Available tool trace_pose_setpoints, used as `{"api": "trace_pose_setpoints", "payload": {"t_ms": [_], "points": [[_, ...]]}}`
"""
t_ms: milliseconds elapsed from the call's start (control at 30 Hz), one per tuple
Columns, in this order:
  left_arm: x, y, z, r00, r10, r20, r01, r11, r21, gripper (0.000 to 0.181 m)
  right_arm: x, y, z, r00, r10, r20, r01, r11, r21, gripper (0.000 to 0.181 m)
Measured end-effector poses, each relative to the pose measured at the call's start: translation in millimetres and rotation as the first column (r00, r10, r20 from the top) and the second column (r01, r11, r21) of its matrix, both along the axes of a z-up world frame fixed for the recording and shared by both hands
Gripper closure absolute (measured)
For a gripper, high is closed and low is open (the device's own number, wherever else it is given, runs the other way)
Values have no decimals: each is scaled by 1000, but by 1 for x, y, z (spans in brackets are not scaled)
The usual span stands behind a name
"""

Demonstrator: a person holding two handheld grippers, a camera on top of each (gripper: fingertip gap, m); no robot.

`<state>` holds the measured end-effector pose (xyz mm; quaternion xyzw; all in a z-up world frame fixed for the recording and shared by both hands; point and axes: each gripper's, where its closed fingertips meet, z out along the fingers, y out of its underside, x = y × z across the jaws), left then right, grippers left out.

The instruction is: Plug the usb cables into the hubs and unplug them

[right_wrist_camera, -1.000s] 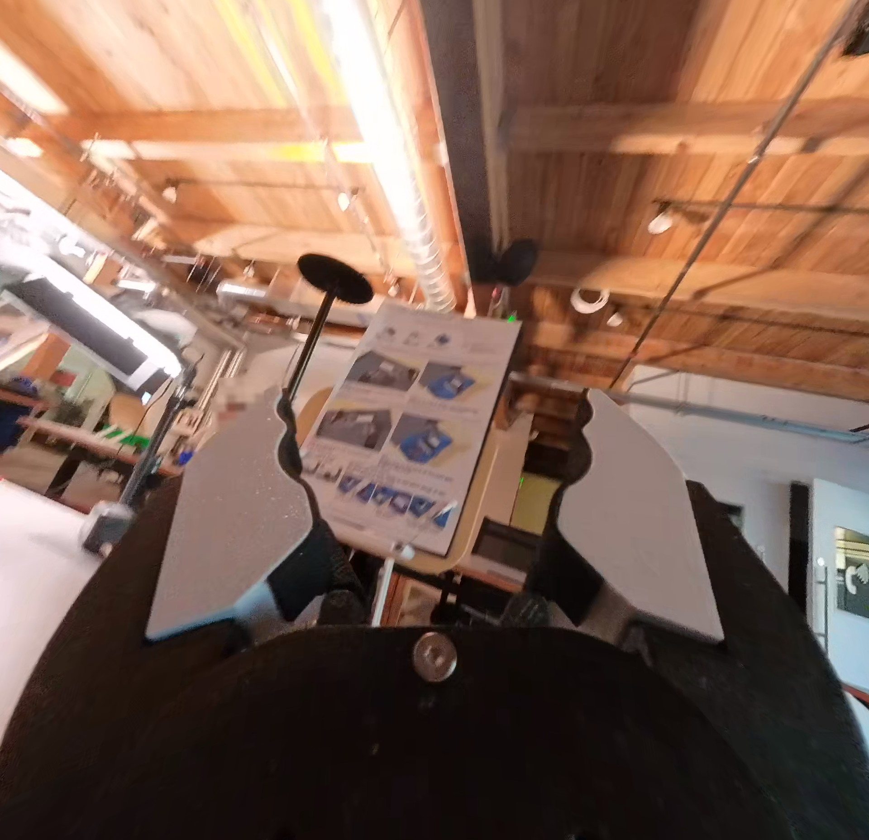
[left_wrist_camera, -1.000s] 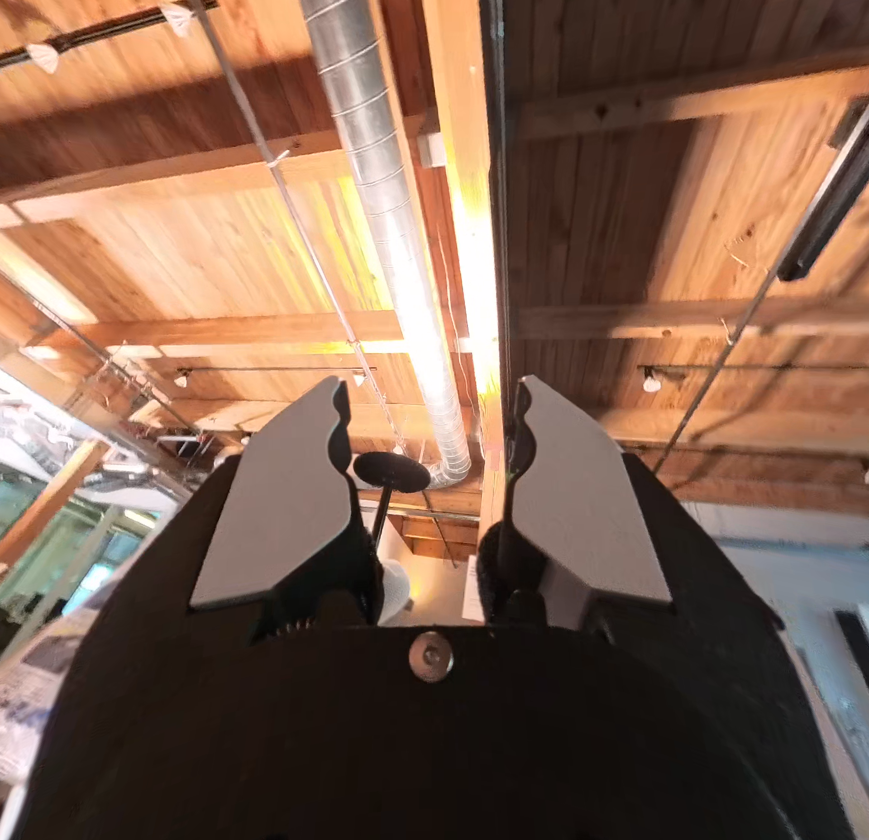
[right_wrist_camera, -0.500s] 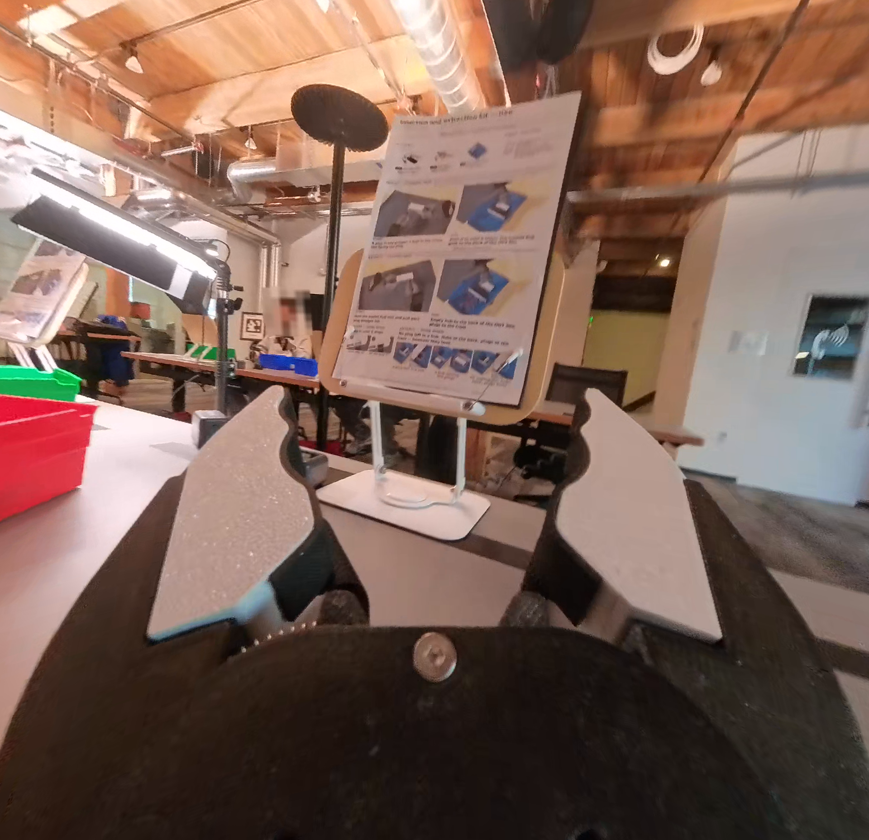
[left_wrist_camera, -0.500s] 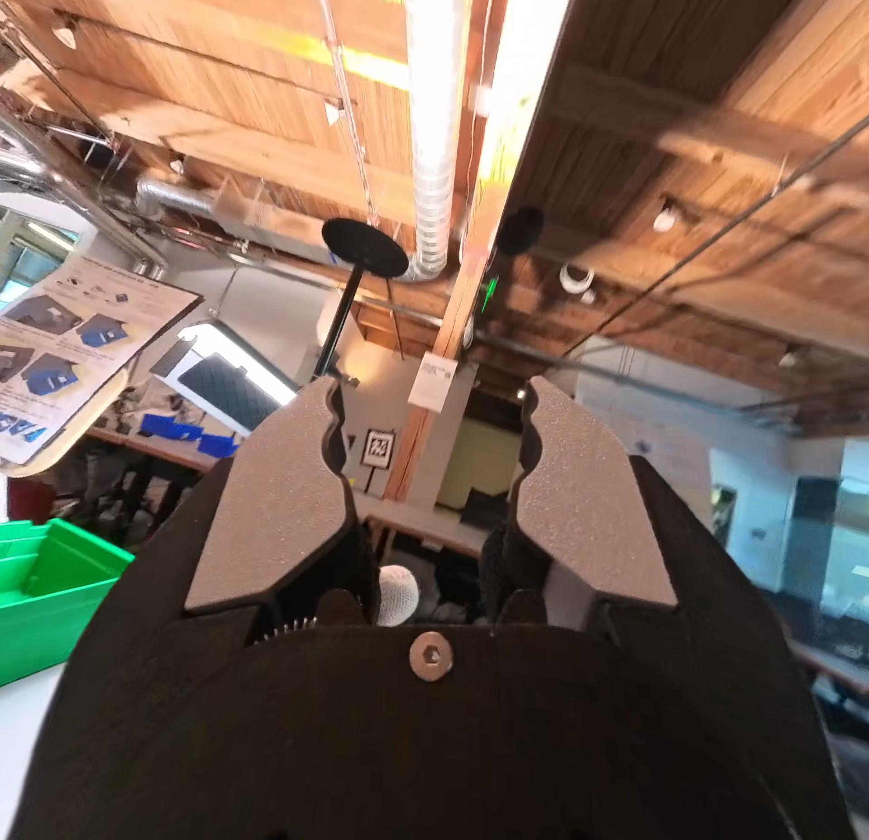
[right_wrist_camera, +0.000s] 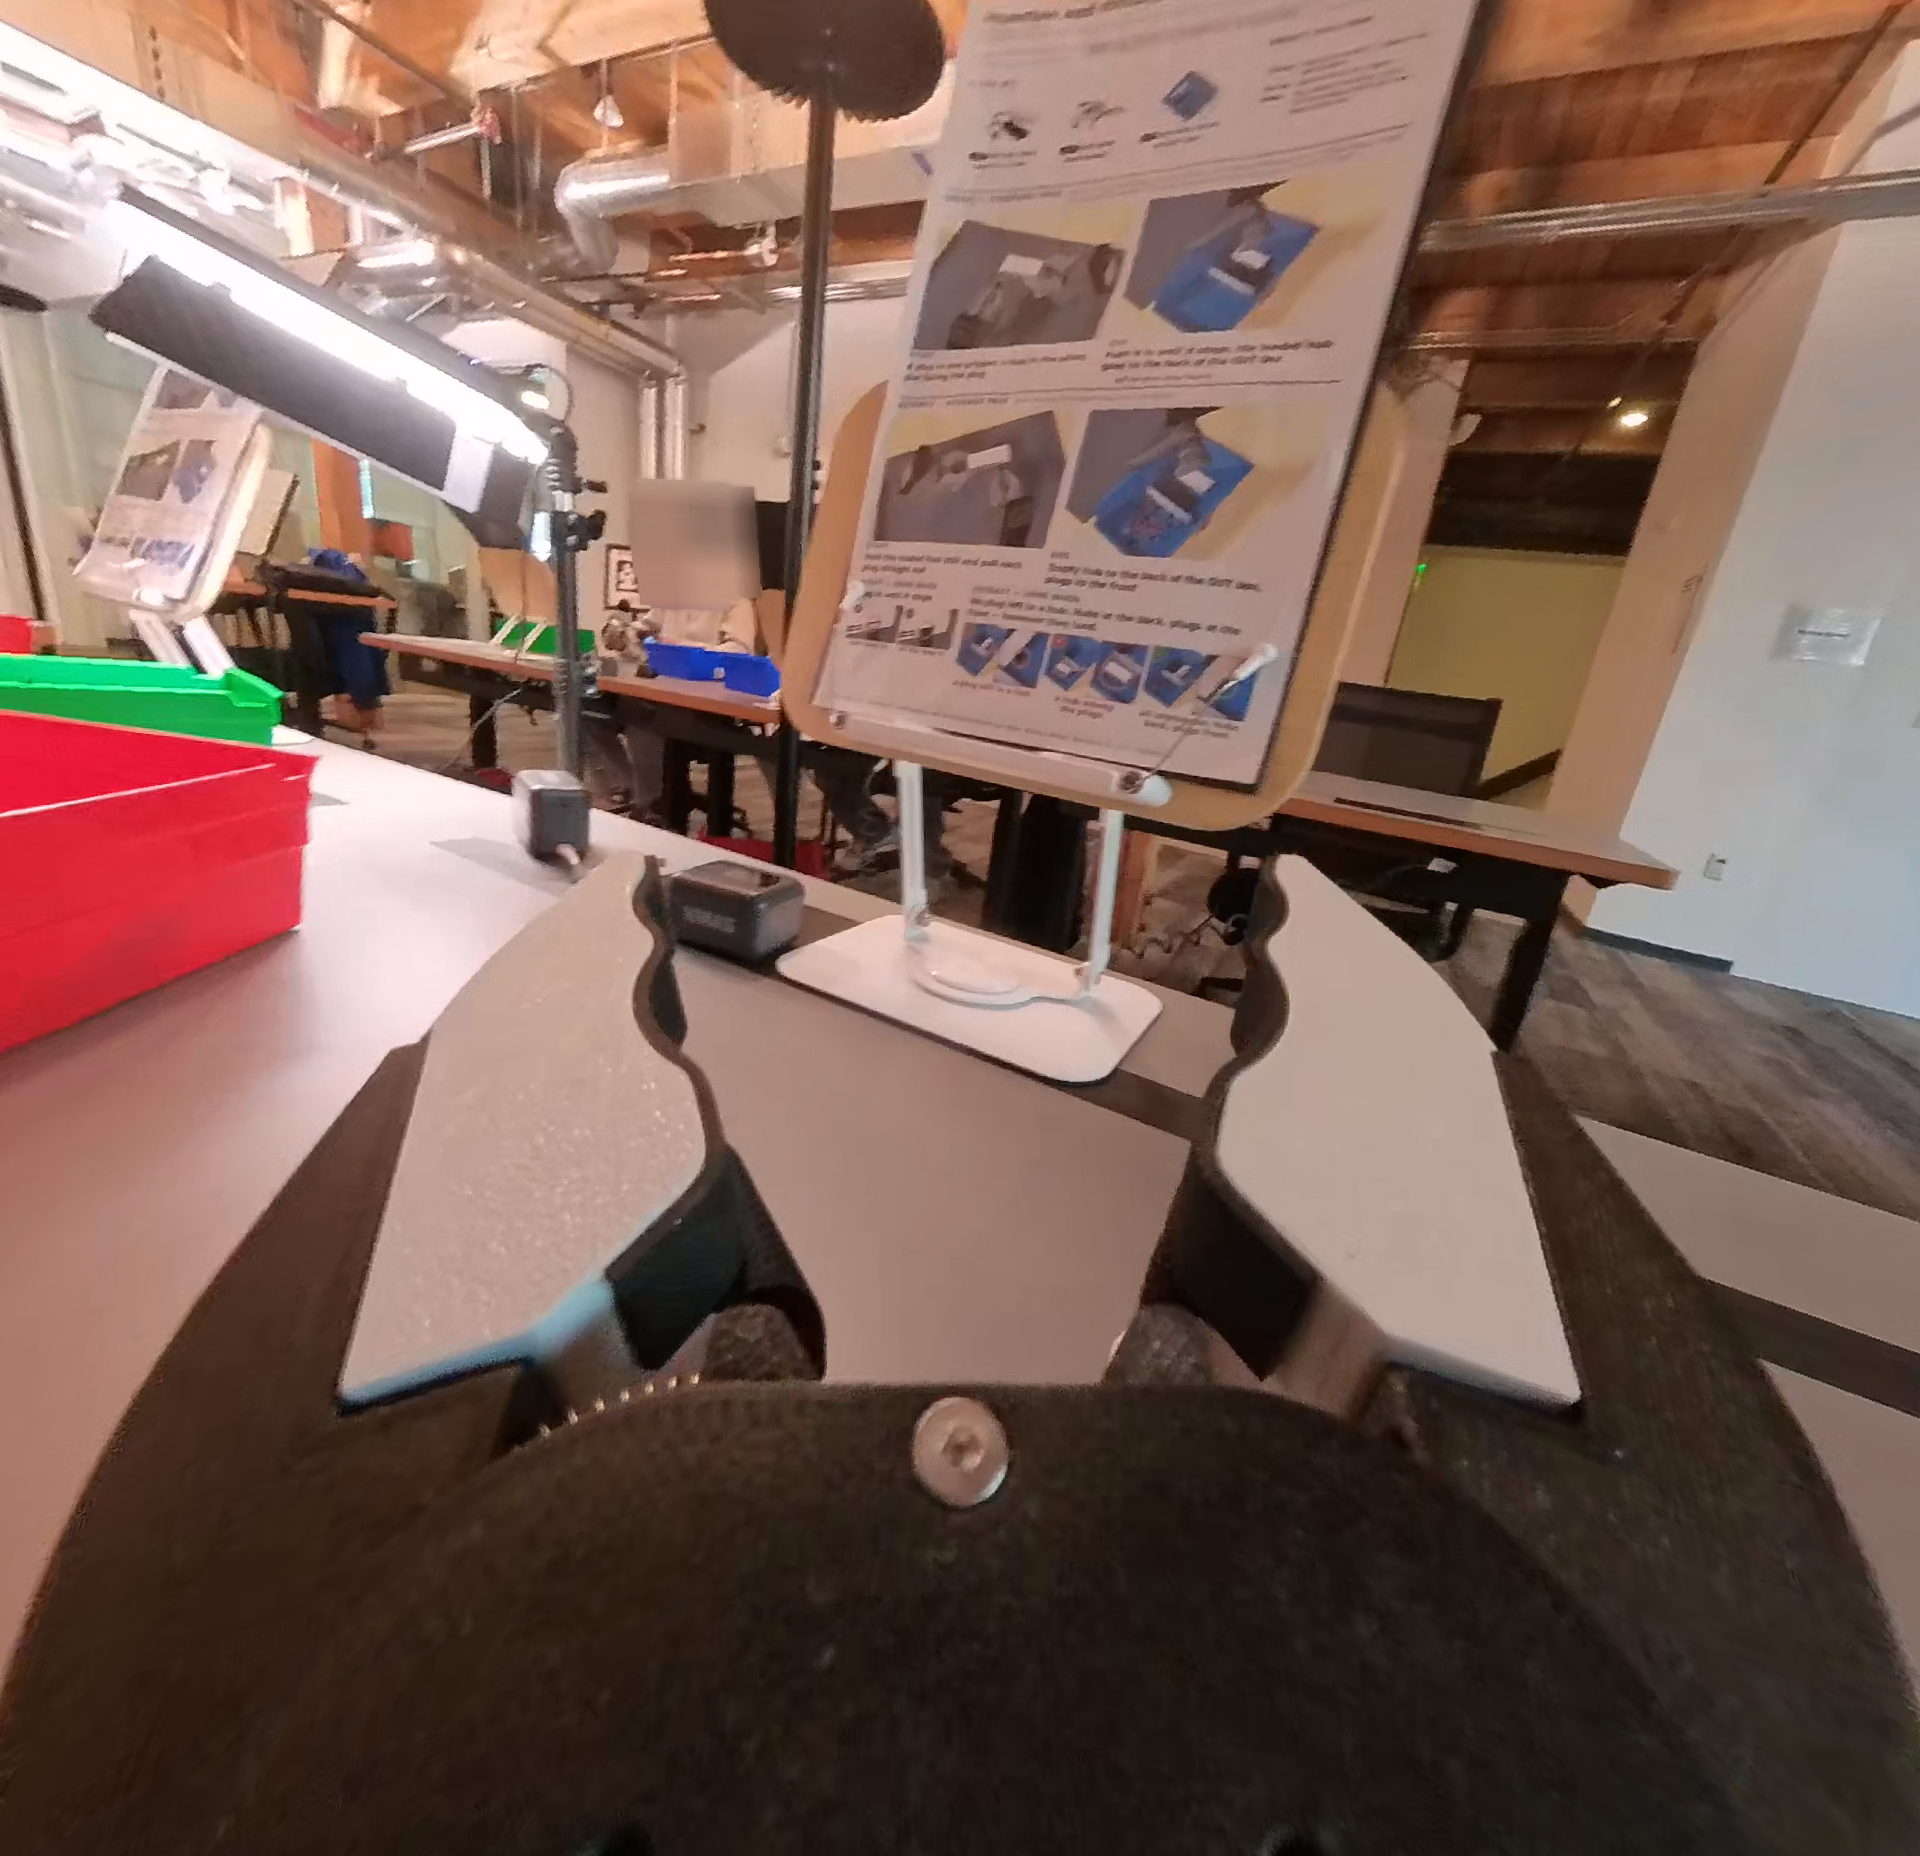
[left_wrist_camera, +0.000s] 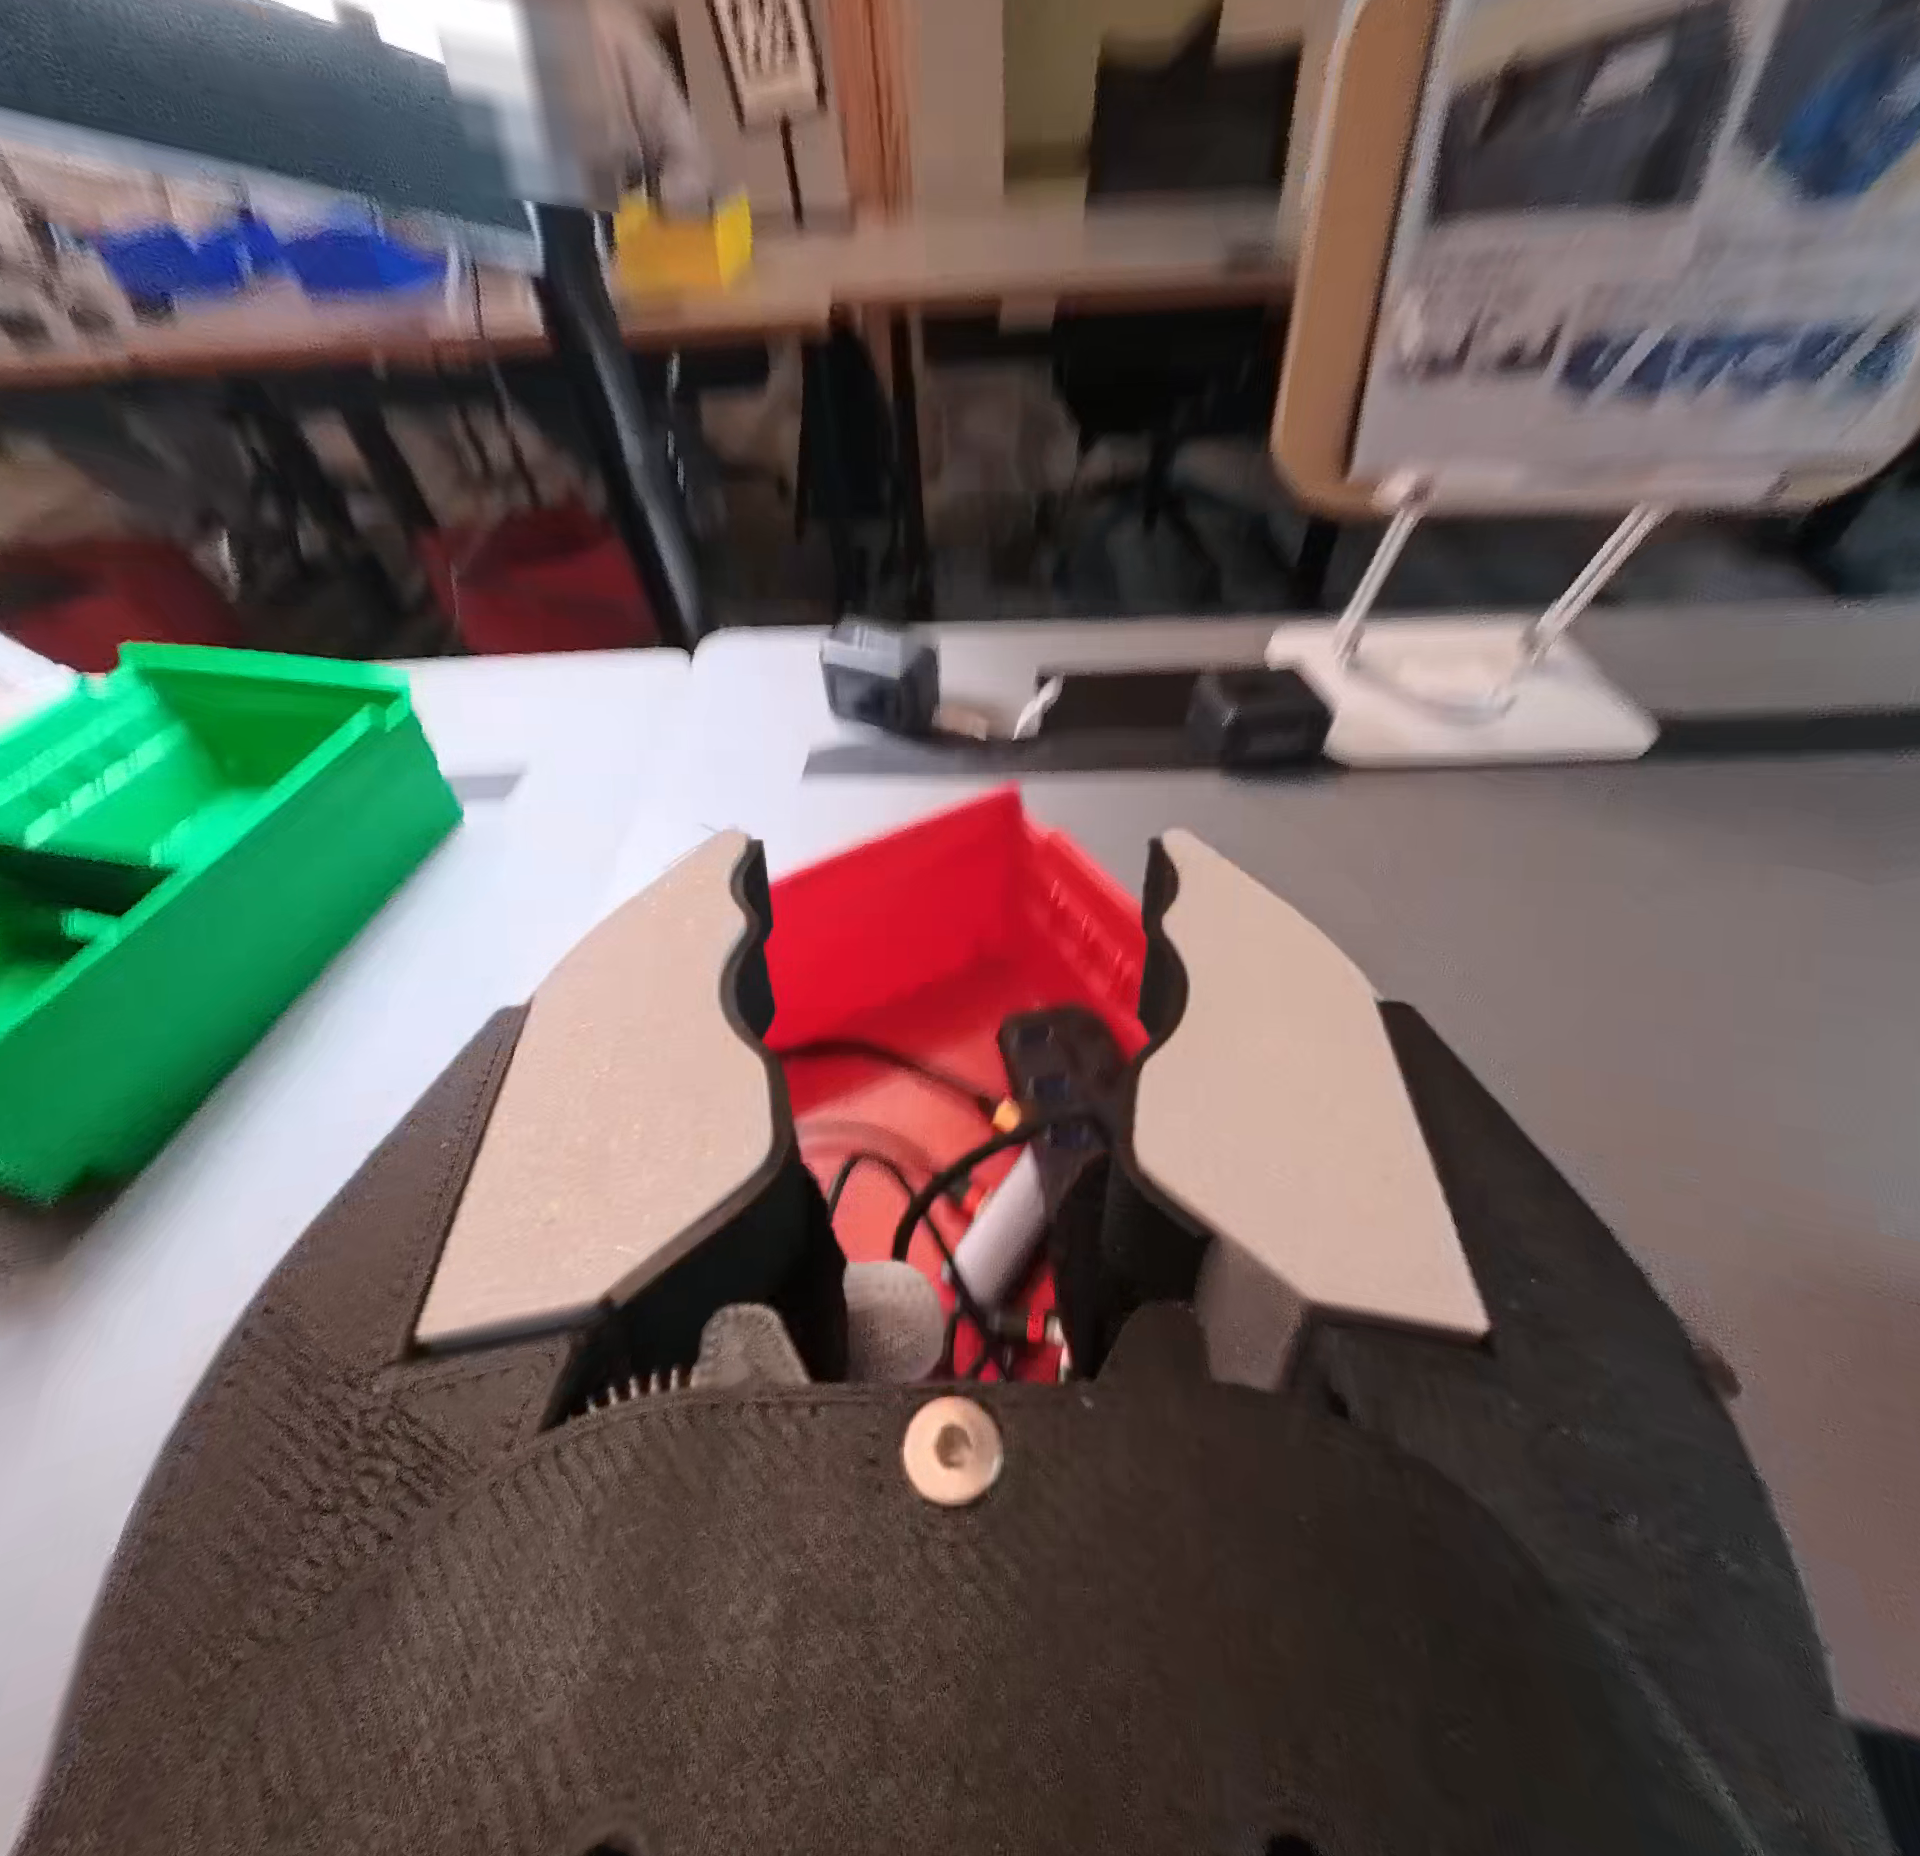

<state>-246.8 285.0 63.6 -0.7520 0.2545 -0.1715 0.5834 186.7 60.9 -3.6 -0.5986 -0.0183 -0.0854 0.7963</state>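
In the left wrist view a red bin (left_wrist_camera: 914, 933) lies just ahead on the table. It holds a grey USB hub (left_wrist_camera: 1003, 1235), a black hub (left_wrist_camera: 1060, 1063) and tangled black cables (left_wrist_camera: 914, 1183). My left gripper (left_wrist_camera: 951, 861) is open and empty, hovering above the bin and pointing down into it. In the right wrist view my right gripper (right_wrist_camera: 956, 887) is open and empty, low over the grey table (right_wrist_camera: 935, 1183). The red bin (right_wrist_camera: 135, 871) shows at its left; its contents are hidden there.
A green bin (left_wrist_camera: 197, 871) sits left of the red one and shows in the right wrist view (right_wrist_camera: 135, 700). An instruction sheet on a white stand (right_wrist_camera: 1101, 456) stands at the table's far edge, also (left_wrist_camera: 1455, 705). Small dark boxes (right_wrist_camera: 732, 913) and a black pole (right_wrist_camera: 810, 435) stand near it.
Both grippers have tilted down from the ceiling to the table. The left one now looks into the red bin; the right one has levelled toward the instruction stand. Both stay open.
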Motion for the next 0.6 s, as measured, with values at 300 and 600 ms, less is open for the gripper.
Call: {"api": "trace_pose_setpoints", "payload": {"t_ms": [300, 600], "points": [[15, -26, -92, 902, -273, -334, 153, 926, -345, 112, -28, 13, -15, 995, 92, 44, -87, 991, -104, 77], [19, -6, -107, 855, -326, -403, 162, 907, -390, 179, -31, 12, -14, 993, 112, 38, -107, 988, -113, 80]]}}
